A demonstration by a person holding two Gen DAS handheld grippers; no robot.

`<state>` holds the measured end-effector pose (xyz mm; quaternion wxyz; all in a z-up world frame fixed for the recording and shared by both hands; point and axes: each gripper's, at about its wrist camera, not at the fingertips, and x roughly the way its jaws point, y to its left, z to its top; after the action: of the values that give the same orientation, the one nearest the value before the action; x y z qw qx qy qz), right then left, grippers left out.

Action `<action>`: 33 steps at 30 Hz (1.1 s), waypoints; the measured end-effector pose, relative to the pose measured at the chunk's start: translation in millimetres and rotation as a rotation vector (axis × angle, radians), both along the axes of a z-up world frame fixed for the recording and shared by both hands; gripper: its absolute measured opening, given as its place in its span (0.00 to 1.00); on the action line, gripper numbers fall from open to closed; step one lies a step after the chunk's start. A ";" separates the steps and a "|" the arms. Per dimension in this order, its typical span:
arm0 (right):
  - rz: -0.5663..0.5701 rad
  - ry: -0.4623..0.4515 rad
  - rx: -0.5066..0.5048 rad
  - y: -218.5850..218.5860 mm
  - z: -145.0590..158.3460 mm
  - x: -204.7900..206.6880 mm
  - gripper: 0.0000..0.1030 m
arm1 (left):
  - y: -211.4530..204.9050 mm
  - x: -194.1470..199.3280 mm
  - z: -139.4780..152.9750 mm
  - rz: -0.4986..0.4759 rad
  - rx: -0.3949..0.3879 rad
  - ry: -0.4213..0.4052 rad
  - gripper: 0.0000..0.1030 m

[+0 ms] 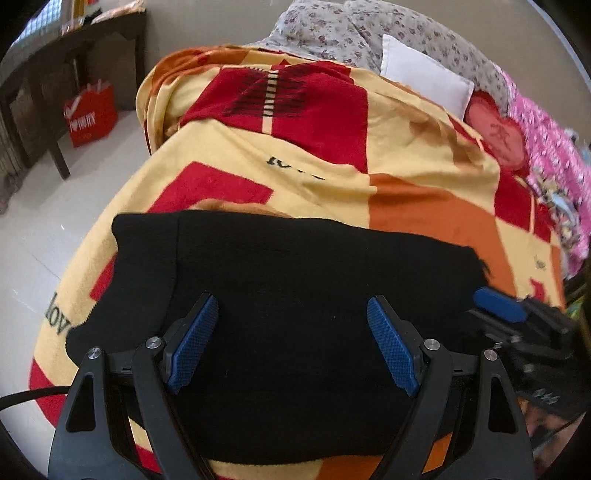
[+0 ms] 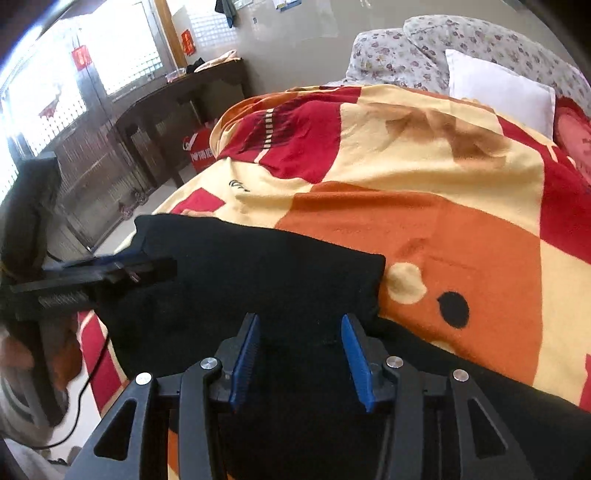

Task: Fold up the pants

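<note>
The black pants point(image 1: 295, 295) lie folded flat on a yellow, red and orange blanket point(image 1: 332, 155) on the bed. My left gripper point(image 1: 291, 314) is open above the pants with nothing between its blue pads. My right gripper point(image 2: 300, 326) is open too, above the pants point(image 2: 258, 266) near their right edge, and holds nothing. The right gripper also shows at the right edge of the left wrist view point(image 1: 517, 317). The left gripper shows at the left of the right wrist view point(image 2: 99, 273).
A white pillow point(image 1: 424, 74) and a floral quilt point(image 1: 351, 29) lie at the head of the bed. Pink cloth point(image 1: 554, 166) lies on the right. A dark wooden table point(image 1: 74, 55) and a red bag point(image 1: 90, 114) stand on the tiled floor on the left.
</note>
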<state>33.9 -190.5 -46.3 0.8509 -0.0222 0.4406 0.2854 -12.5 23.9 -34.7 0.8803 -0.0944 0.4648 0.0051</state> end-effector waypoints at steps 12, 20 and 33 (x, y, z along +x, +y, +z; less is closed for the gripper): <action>-0.139 -0.046 -0.110 -47.0 23.2 -43.5 0.43 | -43.5 -4.0 13.6 -0.084 -0.021 -0.029 0.81; -0.269 -0.024 -0.172 -105.5 14.7 -63.5 0.43 | -101.4 -3.3 9.3 -0.208 -0.006 -0.011 0.81; -0.488 0.010 -0.076 -233.8 8.1 -102.2 0.44 | -180.9 8.9 1.0 -0.385 0.079 0.000 0.81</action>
<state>-68.4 -424.3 -38.2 0.8910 0.0541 0.4474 0.0548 -3.6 -157.0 -33.6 0.8681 0.0311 0.4737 -0.1451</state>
